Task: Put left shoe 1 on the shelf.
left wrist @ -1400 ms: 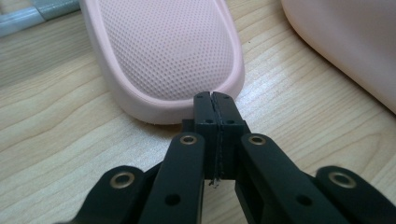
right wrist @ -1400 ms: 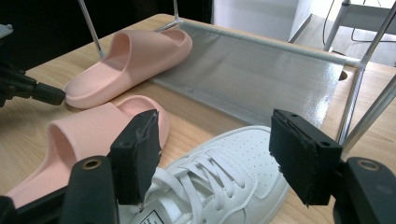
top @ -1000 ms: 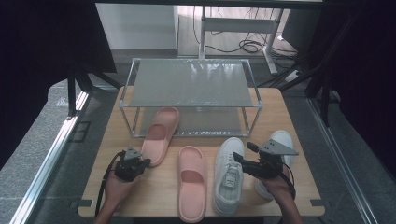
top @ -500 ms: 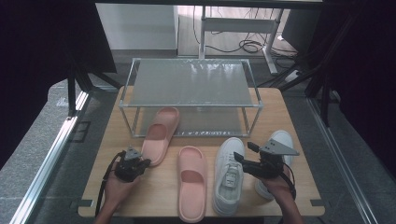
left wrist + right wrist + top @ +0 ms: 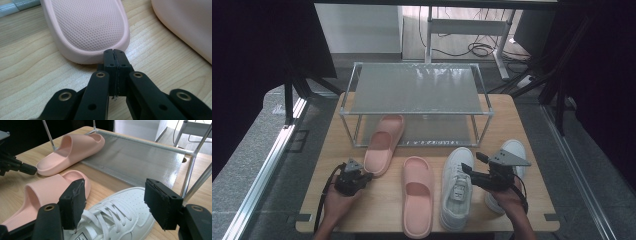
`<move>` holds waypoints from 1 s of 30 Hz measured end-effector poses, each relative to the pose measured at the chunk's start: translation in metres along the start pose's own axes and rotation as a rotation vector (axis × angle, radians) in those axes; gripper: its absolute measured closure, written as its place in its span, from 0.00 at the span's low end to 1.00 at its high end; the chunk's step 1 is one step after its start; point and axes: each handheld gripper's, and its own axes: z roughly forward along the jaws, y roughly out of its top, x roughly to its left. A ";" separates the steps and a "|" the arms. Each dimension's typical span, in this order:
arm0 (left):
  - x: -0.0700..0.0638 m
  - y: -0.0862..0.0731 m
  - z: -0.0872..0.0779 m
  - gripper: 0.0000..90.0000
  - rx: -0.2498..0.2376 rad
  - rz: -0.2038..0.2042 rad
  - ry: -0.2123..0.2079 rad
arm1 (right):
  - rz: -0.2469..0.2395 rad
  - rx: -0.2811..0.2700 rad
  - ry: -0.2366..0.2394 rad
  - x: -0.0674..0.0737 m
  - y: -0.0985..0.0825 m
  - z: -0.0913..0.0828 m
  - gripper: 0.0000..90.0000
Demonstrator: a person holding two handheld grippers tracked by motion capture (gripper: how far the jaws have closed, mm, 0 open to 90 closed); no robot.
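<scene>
— Where's the pink slipper [image 5: 383, 145]?
— On the table [image 5: 532, 125], heel by the clenched left gripper [image 5: 362, 176], toe under the rack [image 5: 417, 90] (dotted insole, rounded heel).
— The right gripper [image 5: 471, 170]?
— Released, jaws wide over the white sneaker [image 5: 456, 187].

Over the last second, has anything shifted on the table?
Nothing visibly changed. The left claw is shut at the heel of the slipper, the right claw open over the sneaker; both pairs lie where they were.
</scene>
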 end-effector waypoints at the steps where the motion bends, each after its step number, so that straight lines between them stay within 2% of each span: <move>1: 0.000 0.000 0.000 0.99 -0.001 -0.001 0.003 | 0.002 0.000 0.000 0.000 0.000 0.000 0.38; 11: 0.000 0.012 0.001 0.99 -0.024 0.009 0.010 | 0.001 -0.003 0.001 0.000 0.000 -0.001 0.38; 21: -0.003 0.010 -0.001 0.98 0.001 0.031 0.006 | 0.003 -0.006 -0.002 -0.002 0.000 -0.002 0.38; 30: 0.005 0.002 0.001 0.98 0.007 -0.001 0.012 | 0.003 -0.005 -0.003 -0.001 0.000 -0.002 0.38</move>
